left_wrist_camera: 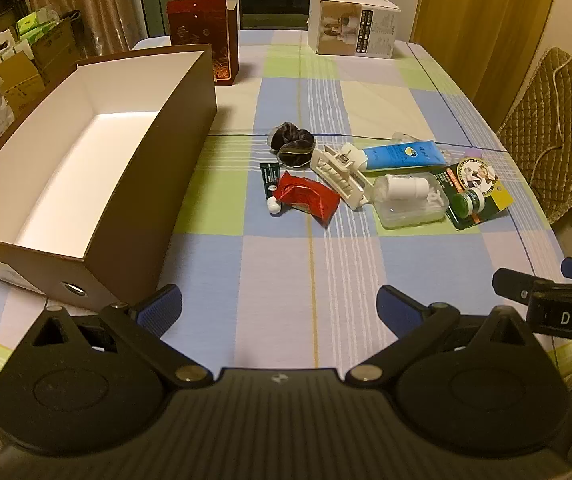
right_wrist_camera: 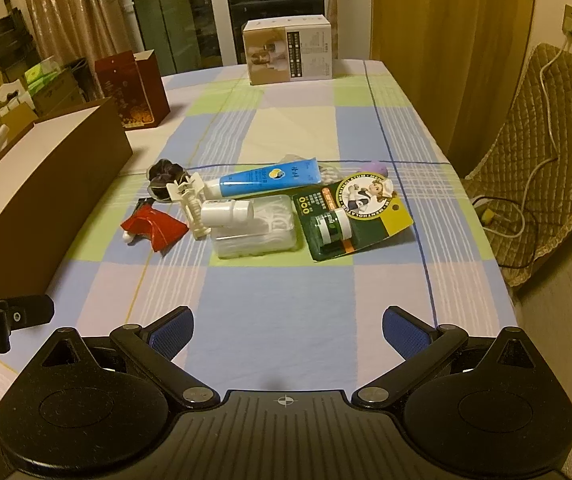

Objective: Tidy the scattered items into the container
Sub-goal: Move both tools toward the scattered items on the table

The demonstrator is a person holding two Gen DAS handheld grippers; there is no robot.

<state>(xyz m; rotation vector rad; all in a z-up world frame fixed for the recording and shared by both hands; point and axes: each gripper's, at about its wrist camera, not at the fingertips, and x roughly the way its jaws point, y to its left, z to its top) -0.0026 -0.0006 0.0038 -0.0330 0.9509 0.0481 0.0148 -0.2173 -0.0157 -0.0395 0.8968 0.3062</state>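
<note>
Nothing has been tidied yet, as far as the views show. The brown container [left_wrist_camera: 98, 184] is a large open box with a white interior, and the part of its floor that can be seen is bare. It sits ahead and to the left of the left gripper [left_wrist_camera: 280, 308], its near corner just beyond the left finger.

Every scattered item is on the counter [left_wrist_camera: 310, 264], covered in a pastel checked cloth, in one loose cluster ahead of both sets of fingers and slightly to the right of the left pair. From the left gripper's view: a dark hair scrunchie [left_wrist_camera: 292, 145] farthest back, a crumpled red packet [left_wrist_camera: 308, 198] lying over a small dark tube [left_wrist_camera: 270, 180], a cream hair claw [left_wrist_camera: 340, 176], a blue tube [left_wrist_camera: 404, 155], and a green carded balm pack [left_wrist_camera: 476, 196] at the right end.

A second, smaller container lies among them — a clear plastic case [right_wrist_camera: 256, 226] holding white floss picks, with a white bottle [right_wrist_camera: 224, 212] resting on top.

The right gripper [right_wrist_camera: 288, 330] hangs over bare cloth, with the cluster straight ahead. Both pairs of fingers are spread wide and hold nothing — all the items remain to be moved.
</note>
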